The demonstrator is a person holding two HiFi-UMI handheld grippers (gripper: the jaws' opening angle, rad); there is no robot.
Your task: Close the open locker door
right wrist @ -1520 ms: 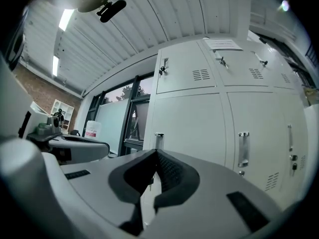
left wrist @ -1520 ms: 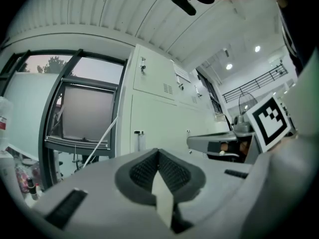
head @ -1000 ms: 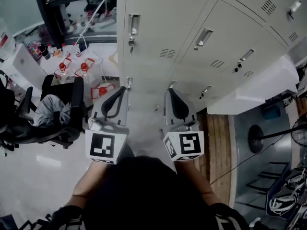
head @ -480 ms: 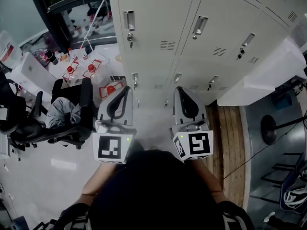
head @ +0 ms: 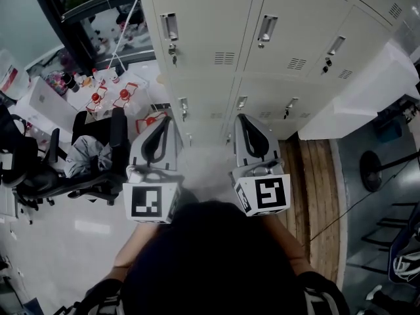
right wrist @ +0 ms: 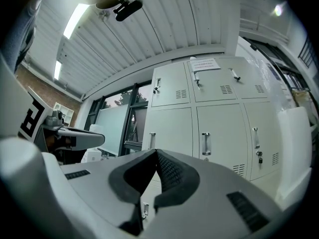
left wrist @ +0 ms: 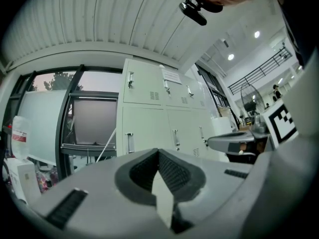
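In front of the bank of pale grey metal lockers [head: 216, 58], the left gripper [head: 167, 121] and right gripper [head: 242, 118] hang side by side, tips toward the lower row. Both sets of jaws are clenched tight, with nothing between them. Every locker door [head: 197, 31] in view sits flush, and neither gripper touches one. A black office chair [head: 98, 156] stands off to the left.

The pale grey steel locker bank [head: 262, 64] now stands squarer across 12 o'clock, its chrome door handles [head: 169, 26] slid toward 11 o'clock; perhaps the head turned. The white left gripper [head: 164, 122] and white right gripper [head: 243, 118] sit slightly nearer 3 o'clock.
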